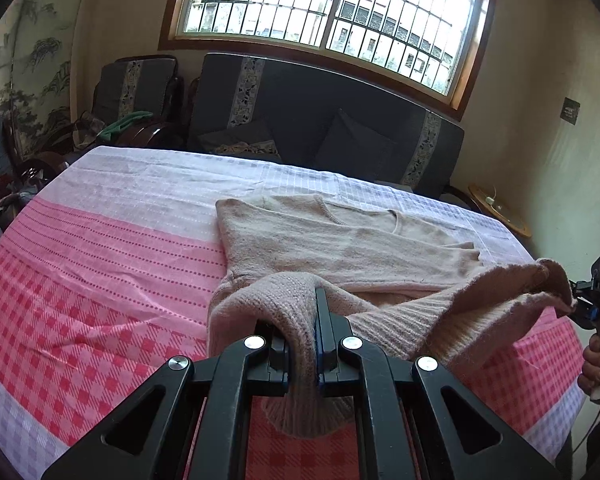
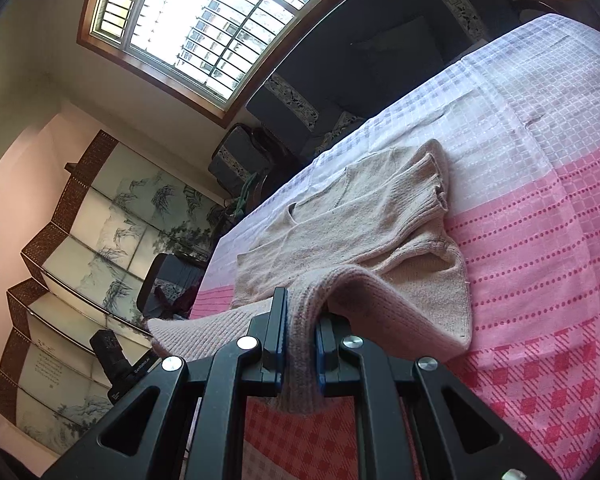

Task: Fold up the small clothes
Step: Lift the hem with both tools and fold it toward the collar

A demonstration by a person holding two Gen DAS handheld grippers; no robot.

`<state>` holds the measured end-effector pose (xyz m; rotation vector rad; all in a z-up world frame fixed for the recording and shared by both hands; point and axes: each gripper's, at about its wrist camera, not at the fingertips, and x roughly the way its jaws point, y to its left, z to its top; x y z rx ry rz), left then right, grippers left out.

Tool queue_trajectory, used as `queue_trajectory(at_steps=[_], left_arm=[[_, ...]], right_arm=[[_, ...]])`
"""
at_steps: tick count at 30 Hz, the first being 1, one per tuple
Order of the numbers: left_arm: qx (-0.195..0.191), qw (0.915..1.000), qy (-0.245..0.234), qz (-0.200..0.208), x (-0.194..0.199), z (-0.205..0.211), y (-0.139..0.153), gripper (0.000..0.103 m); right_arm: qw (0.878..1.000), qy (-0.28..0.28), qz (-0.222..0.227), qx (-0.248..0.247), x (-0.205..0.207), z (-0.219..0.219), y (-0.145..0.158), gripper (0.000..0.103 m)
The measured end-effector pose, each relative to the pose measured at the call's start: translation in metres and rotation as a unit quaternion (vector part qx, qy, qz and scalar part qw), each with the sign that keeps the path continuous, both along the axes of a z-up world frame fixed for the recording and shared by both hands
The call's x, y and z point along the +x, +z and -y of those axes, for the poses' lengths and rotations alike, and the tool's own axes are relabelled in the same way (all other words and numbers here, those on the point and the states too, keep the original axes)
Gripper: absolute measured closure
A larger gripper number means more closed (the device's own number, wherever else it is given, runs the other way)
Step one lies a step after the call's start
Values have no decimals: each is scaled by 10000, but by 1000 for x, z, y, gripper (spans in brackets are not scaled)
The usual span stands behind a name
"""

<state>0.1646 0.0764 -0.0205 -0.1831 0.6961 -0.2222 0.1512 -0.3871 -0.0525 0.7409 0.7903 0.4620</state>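
A beige-pink knit sweater (image 1: 340, 248) lies on the pink checked cloth (image 1: 100, 272), neckline toward the far side. My left gripper (image 1: 303, 320) is shut on the ribbed hem at one corner and holds it lifted. My right gripper (image 2: 302, 320) is shut on the hem's other corner; it also shows at the right edge of the left wrist view (image 1: 580, 300). The hem hangs stretched between the two grippers above the sweater's lower body. In the right wrist view the sweater (image 2: 360, 224) has both sleeves folded across its front.
The cloth (image 2: 540, 240) covers a wide flat surface. A dark sofa (image 1: 320, 120) with cushions stands behind it under a barred window (image 1: 332, 12). A folding painted screen (image 2: 92, 240) stands to the side. A small round wooden table (image 1: 500, 212) is at the far right.
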Motion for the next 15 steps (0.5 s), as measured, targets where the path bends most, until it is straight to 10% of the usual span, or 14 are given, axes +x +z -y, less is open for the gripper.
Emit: queue_trajectory(at_steps=[15], left_arm=[[73,9995,229,-222,46,-2,-20,94]], right_arm=[[9999,-101,-75,-34,41,4,-10,92]])
